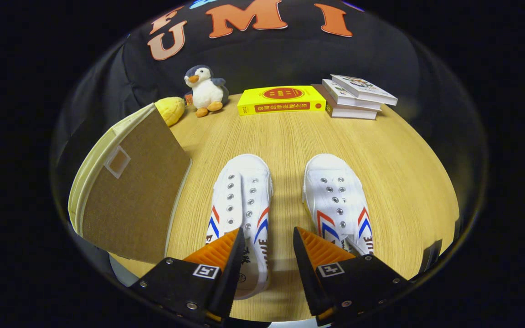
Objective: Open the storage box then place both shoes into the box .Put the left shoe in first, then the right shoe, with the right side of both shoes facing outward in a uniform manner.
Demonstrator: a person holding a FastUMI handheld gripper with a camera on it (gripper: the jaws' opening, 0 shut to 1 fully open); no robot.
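Shoes first: you have 2 white canvas sneakers standing side by side on the wooden table (381,155), toes pointing away from you, heels toward the gripper. The left shoe (242,205) lies just ahead of the fingers, its heel end partly under the left finger; the right shoe (337,200) sits beside it with a strip of bare wood between them. That parallel layout looks deliberate, since it lets you take each shoe in turn without disturbing the other.

Your gripper (267,255) is held with its fingers spread fairly wide and nothing between them; the gap lines up over the inner side of the left shoe and the strip of table next to it.

The storage box (130,200), a fabric-covered one with a pale rim, stands to the left of the left shoe, near it but not touching as far as you can tell. Its brown panel with a small label window faces you and looks closed, so opening it is likely your step now, before either shoe moves.

For room, the middle of the table beyond the shoes is open. Along the far edge sit a penguin plush (205,91), a yellow soft toy (171,109) by the box's far corner, a yellow book (280,101) and a stack of 3 books (356,98), all well apart from the shoes.
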